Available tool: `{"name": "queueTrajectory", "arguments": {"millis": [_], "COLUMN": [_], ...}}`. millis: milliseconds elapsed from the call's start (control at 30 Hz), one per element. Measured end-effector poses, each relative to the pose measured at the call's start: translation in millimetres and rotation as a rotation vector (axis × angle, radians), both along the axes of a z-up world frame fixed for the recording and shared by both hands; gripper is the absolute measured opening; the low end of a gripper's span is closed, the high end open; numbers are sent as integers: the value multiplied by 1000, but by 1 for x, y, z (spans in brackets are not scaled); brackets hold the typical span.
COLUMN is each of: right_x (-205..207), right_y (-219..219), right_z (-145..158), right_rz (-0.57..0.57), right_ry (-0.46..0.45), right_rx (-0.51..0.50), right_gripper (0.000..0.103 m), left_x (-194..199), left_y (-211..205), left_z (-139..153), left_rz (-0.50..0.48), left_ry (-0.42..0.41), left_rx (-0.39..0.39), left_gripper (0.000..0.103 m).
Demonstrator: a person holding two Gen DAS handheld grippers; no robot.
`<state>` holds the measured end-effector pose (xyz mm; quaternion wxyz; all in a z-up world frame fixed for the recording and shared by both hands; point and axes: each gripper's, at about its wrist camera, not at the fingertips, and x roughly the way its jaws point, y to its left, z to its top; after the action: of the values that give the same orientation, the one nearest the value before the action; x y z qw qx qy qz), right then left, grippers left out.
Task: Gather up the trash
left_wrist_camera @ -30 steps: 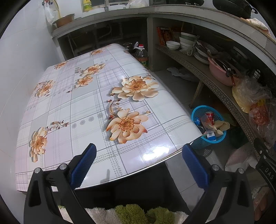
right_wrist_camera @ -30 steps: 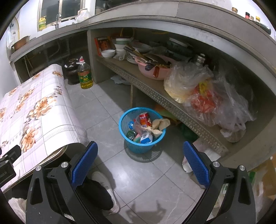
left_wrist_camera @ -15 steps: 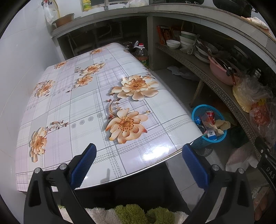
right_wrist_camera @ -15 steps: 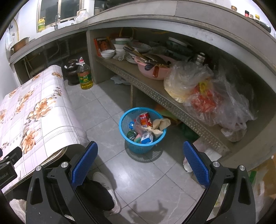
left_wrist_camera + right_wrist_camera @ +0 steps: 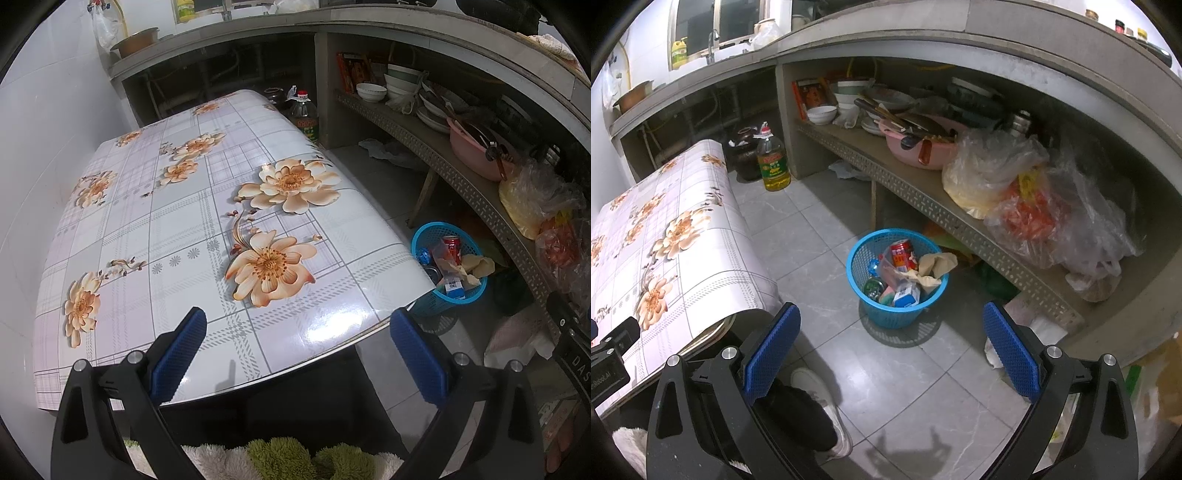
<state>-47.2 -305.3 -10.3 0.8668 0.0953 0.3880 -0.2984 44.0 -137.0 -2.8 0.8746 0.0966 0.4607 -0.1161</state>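
The left gripper (image 5: pixel 295 345), black-framed with blue ribbed pads, hangs above the near edge of the glossy table covered in a flower-printed grey-checked cloth (image 5: pixel 177 229); its fingers are spread wide with nothing between them. The right gripper (image 5: pixel 892 341), of the same build, is held over the grey tiled floor (image 5: pixel 812 229), tilted down toward it, and its fingers too stand wide apart and hold nothing.

On the floor, between the table's corner and the long perforated-edged shelf (image 5: pixel 923 195), stands the round blue plastic mesh basket (image 5: pixel 886 314). The trash lies in it: a red drink can (image 5: pixel 903 253) upright at the back, crumpled tan paper (image 5: pixel 936 264) leaning over the right rim, a small blue-and-white carton (image 5: pixel 907 295) at the front, and a clear wrapper (image 5: pixel 886 267) between them.

On the shelf sit bulging clear plastic bags (image 5: pixel 1027 195) and a pink basin (image 5: pixel 923 147) holding utensils. A yellow oil bottle (image 5: pixel 772 162) stands on the floor beyond the table.
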Motion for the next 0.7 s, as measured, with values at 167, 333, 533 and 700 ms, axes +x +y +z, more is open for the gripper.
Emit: {"name": "queueTrajectory", "arguments": {"millis": [167, 333, 533, 700], "right_x": [-1, 0, -1, 0], "right_y": [-2, -1, -3, 0], "right_z": [0, 0, 0, 0], "right_rz": [0, 0, 0, -3], "right_ry": [0, 0, 0, -3], "right_rx": [1, 4, 3, 6], "right_gripper": [95, 95, 95, 95], "left_x": [0, 1, 1, -1], "left_y": [0, 0, 0, 1], "left_z": [0, 0, -1, -3], "left_rz": [-1, -2, 2, 3], "left_ry": [0, 0, 5, 7], "left_rx": [0, 0, 1, 3], "left_gripper": [97, 97, 97, 97]}}
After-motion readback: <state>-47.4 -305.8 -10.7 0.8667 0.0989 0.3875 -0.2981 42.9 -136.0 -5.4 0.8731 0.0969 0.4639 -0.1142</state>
